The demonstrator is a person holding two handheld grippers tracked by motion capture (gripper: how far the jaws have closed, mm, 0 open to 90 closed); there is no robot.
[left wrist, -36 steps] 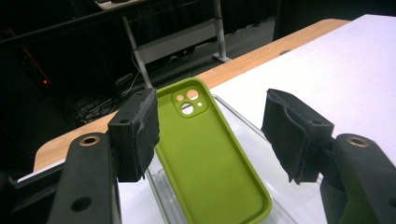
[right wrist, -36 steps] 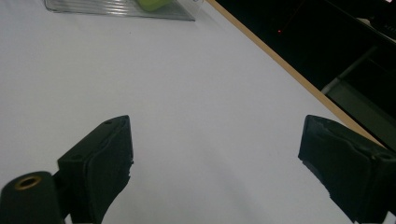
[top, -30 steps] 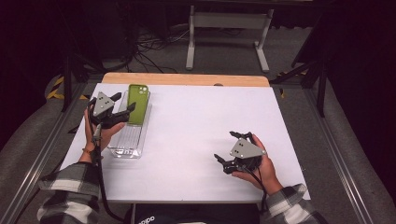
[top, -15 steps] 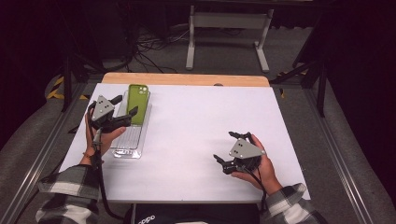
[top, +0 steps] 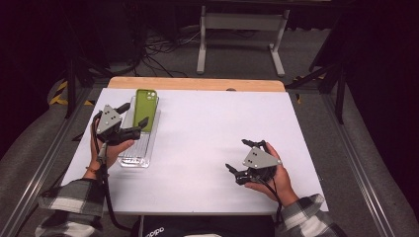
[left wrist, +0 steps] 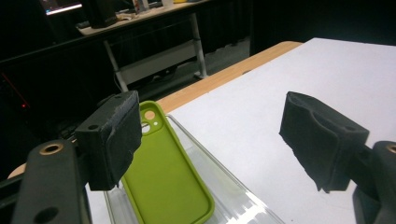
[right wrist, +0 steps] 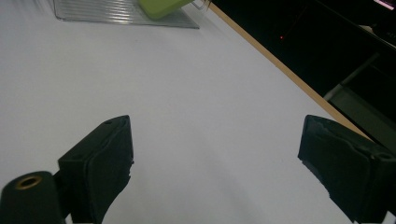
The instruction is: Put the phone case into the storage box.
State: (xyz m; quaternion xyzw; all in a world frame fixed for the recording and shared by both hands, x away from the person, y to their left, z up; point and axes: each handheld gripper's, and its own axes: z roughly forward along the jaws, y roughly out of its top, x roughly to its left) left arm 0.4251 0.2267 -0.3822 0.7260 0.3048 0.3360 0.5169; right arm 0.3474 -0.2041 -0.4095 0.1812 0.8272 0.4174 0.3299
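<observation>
A green phone case (top: 146, 102) lies face down, its far end propped on the rim of a clear plastic tray (top: 135, 154) at the table's left. My left gripper (top: 133, 115) hovers over the tray just short of the case. Its jaws have just been opening and stand open, and the pads touch nothing. In the left gripper view the case (left wrist: 163, 177) rests in the tray (left wrist: 238, 200) beyond the left gripper (left wrist: 215, 140). My right gripper (top: 237, 155) stands open low over the bare table at the front right. In the right gripper view nothing sits between the jaws of the right gripper (right wrist: 215, 158).
The white table (top: 207, 123) has a wooden strip (top: 197, 84) along its far edge. A metal stand (top: 239, 22) and cables lie on the floor behind. In the right gripper view the tray (right wrist: 112, 11) and case (right wrist: 161, 7) show far off.
My left gripper has drawn back a little to the left of the case and its jaws stand wider. The case, tray and right hand have stayed put.
</observation>
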